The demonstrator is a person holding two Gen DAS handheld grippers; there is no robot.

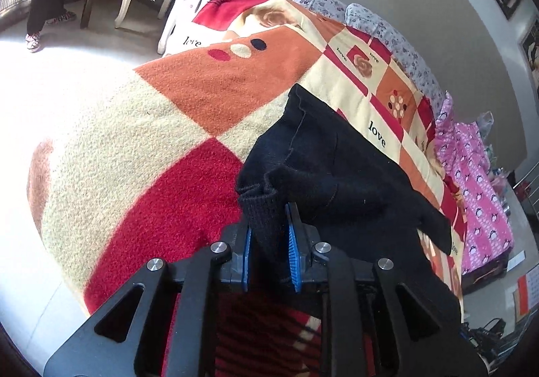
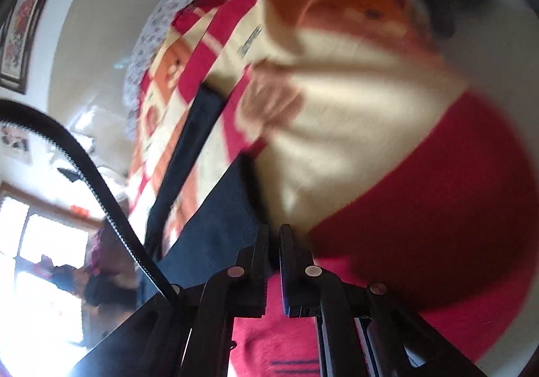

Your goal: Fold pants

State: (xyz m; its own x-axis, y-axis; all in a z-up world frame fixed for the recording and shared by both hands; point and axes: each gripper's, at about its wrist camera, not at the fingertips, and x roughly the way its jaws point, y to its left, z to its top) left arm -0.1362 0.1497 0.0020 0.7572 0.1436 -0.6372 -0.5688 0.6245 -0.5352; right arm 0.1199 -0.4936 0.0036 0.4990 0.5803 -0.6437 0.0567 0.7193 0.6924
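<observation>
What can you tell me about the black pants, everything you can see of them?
The black pants are dark, soft, knit-looking cloth with a ribbed cuff and visible seams. They lie partly lifted over the patchwork blanket on the bed. The left gripper is shut on the ribbed end, bunching it between its blue pads. In the blurred right wrist view, the right gripper looks closed on another edge of the pants, with a long strip stretching away across the blanket.

You see black pants point(image 1: 337, 168) on a blanket point(image 1: 141, 127) patterned in red, orange and cream blocks with "love" lettering; beside the blanket lie pink printed fabric point(image 1: 478, 195) and a lilac floral sheet point(image 1: 397, 36)
</observation>
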